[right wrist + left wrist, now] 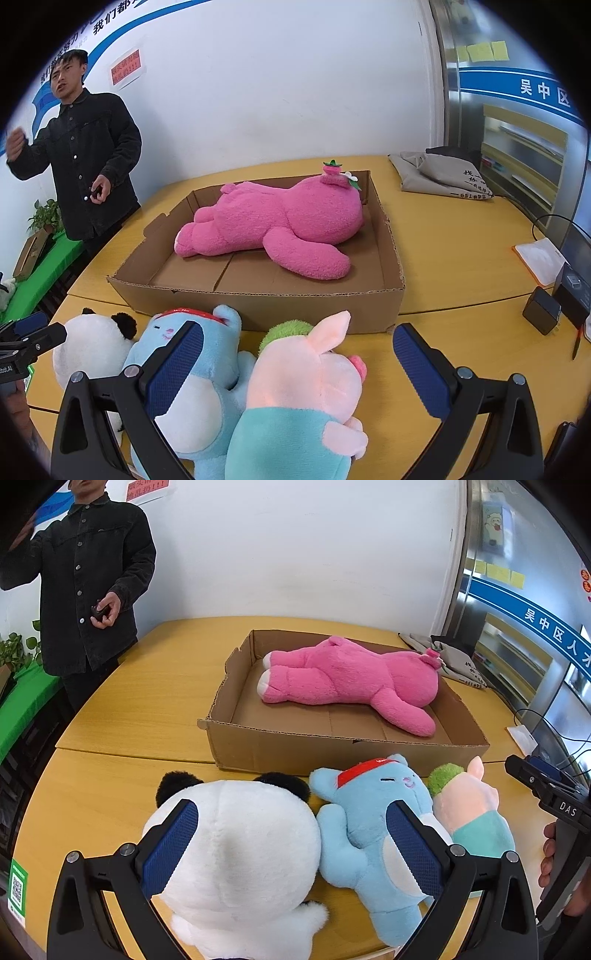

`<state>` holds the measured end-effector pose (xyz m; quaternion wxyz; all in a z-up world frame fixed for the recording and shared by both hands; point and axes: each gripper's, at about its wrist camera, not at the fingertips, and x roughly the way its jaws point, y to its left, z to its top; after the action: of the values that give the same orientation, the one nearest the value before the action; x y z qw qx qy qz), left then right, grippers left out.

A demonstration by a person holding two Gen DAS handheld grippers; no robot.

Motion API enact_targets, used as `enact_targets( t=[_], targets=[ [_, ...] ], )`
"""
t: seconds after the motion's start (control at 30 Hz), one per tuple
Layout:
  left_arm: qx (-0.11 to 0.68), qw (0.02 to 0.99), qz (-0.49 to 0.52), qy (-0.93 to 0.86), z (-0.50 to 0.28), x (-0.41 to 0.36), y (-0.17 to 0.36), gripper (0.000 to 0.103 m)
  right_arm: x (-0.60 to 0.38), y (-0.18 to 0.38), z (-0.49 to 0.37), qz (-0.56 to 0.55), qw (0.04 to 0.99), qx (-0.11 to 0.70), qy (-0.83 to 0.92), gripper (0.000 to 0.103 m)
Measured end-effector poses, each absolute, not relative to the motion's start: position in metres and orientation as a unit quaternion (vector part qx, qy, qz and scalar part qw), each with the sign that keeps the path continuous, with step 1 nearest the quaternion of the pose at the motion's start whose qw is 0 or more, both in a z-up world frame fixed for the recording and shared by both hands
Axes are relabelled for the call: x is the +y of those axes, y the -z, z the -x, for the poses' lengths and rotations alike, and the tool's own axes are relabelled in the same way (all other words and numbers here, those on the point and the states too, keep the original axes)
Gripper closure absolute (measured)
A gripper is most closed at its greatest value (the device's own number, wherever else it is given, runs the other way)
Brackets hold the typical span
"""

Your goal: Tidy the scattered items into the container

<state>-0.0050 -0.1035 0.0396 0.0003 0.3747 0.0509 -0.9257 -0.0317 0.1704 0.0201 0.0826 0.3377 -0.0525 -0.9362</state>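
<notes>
Left wrist view: left gripper (291, 843) fingers apart, straddling round white-and-black plush panda (236, 853); shallow brown cardboard box (295, 749) lay straight ahead. Right gripper (297, 363) fingers apart over pink plush pig (295, 384).

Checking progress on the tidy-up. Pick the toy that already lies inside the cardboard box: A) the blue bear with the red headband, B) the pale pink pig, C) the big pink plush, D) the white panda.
C: the big pink plush lies on the floor of the cardboard box, while the panda, blue bear and pig lie on the table in front of it.
</notes>
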Motion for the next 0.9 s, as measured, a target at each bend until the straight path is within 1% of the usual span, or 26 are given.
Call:
enact_targets(
  t=[0.9],
  targets=[
    [0.049, -0.009, -0.378, 0.924, 0.0064, -0.0982, -0.0350, 0.000, 0.1704, -0.0138, 0.0335, -0.352, 0.081, -0.054, 0.931, 0.000]
  ],
)
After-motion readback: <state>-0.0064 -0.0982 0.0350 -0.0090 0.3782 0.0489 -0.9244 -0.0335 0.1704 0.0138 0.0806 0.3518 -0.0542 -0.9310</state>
